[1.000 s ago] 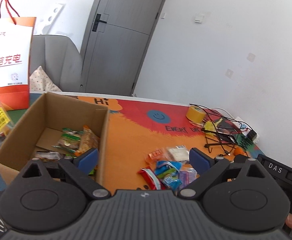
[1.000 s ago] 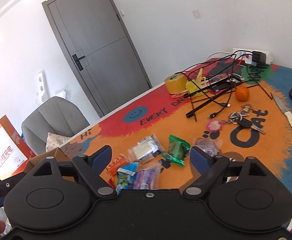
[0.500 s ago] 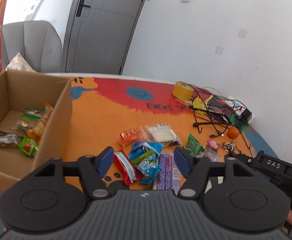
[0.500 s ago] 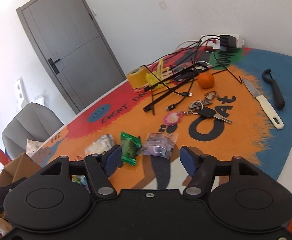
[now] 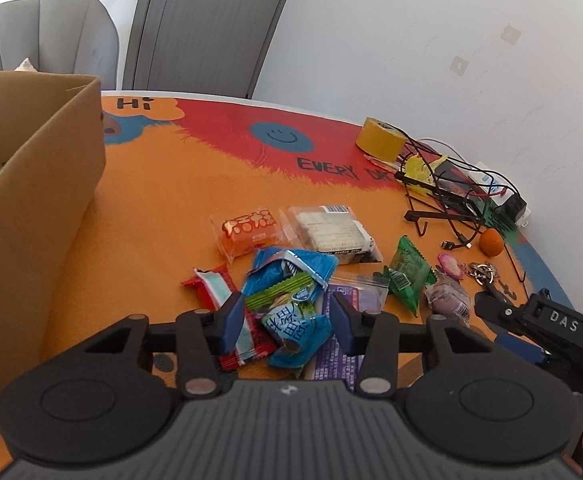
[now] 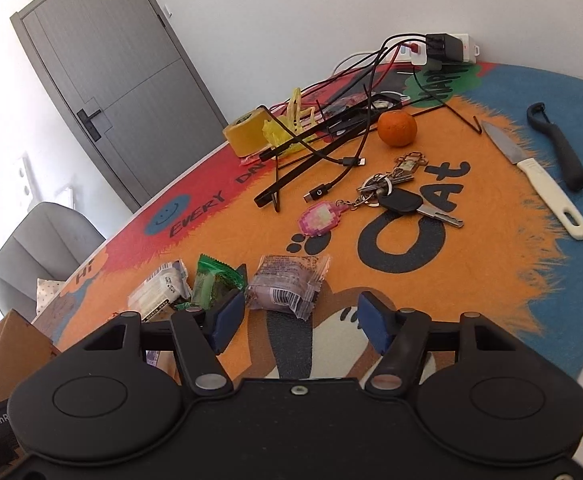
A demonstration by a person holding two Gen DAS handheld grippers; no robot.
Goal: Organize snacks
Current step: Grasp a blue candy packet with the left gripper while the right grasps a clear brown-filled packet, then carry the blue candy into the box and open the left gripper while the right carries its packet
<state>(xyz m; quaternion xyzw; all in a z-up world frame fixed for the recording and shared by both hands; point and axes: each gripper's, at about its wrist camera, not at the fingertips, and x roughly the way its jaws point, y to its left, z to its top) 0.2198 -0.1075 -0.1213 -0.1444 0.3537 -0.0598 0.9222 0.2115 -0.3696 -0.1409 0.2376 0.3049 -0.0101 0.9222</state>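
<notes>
A pile of snack packets lies on the orange mat. My left gripper is open, its fingers on either side of a blue packet, with a red packet, a purple packet, an orange packet, a white wafer packet and a green packet around. The cardboard box stands at the left. My right gripper is open, just before a purple-brown packet; the green packet lies left of it.
A tape roll, tangled cables, an orange, keys, a knife and a peeler lie on the far and right parts of the mat. A grey chair stands behind the box.
Both grippers have moved forward and down toward the snack pile. The left swung right, away from the box, and its fingers narrowed around the blue packet. The right neared the purple-brown packet.
</notes>
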